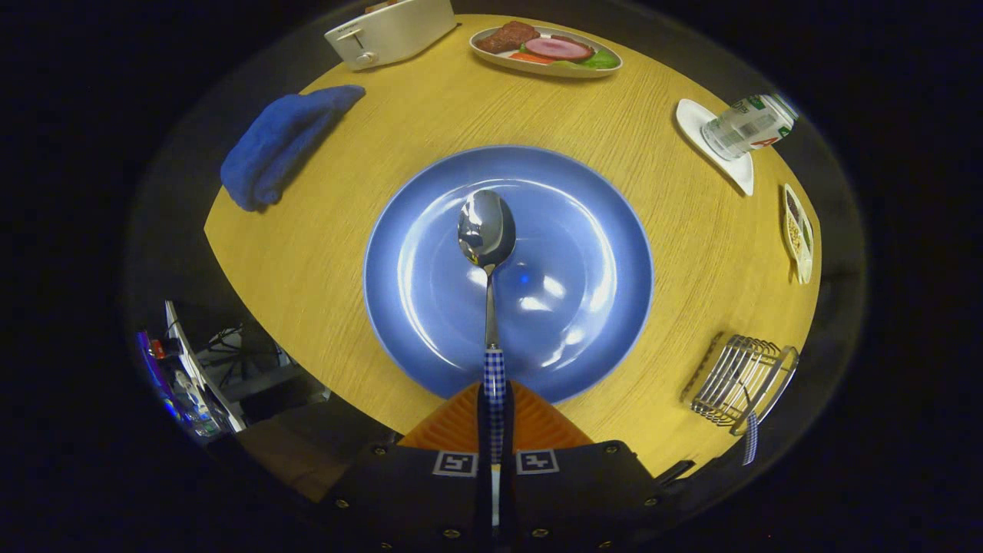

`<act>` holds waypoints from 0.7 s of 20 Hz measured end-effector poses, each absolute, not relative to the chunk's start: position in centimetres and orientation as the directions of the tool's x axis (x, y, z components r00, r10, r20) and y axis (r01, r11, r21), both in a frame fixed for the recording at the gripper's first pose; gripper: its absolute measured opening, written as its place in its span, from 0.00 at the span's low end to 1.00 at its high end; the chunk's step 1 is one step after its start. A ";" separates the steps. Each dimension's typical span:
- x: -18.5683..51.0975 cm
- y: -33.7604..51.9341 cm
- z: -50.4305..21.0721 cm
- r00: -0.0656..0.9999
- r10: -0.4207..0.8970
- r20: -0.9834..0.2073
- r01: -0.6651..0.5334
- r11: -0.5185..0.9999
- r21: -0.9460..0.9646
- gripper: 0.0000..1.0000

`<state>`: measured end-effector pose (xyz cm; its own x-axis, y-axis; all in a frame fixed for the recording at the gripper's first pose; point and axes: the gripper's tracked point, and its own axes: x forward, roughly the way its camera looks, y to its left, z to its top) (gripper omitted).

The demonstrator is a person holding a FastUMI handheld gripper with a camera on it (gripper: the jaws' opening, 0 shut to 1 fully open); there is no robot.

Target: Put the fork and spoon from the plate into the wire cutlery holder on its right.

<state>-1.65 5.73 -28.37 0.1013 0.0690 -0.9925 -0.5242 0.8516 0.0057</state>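
My gripper (495, 418) is shut on the checked handle of a metal spoon (486, 230). The spoon's bowl points forward and hangs over the middle of a big blue plate (430, 322) on the round wooden table. Nothing else lies on the plate. To the right of the fingers, near the table's edge, stands the wire cutlery holder (739, 378). A piece of cutlery with a checked handle (750, 438) sticks out of it; I cannot tell which piece it is.
A blue cloth (280, 142) lies beyond the plate to the left, with a toaster (390, 31) behind it. A dish of food (547, 50) sits at the far side. A can on a white saucer (741, 127) and a small snack dish (797, 230) stand to the right.
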 end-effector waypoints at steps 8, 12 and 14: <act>-3.3 -2.7 -23.2 0.040 -0.002 -0.999 -0.537 0.843 -0.024 0.04; -3.3 -6.2 -21.1 0.042 -0.041 -0.998 -0.531 0.845 -0.057 0.04; -3.4 -7.1 -20.2 0.037 -0.037 -0.999 -0.519 0.853 -0.051 0.04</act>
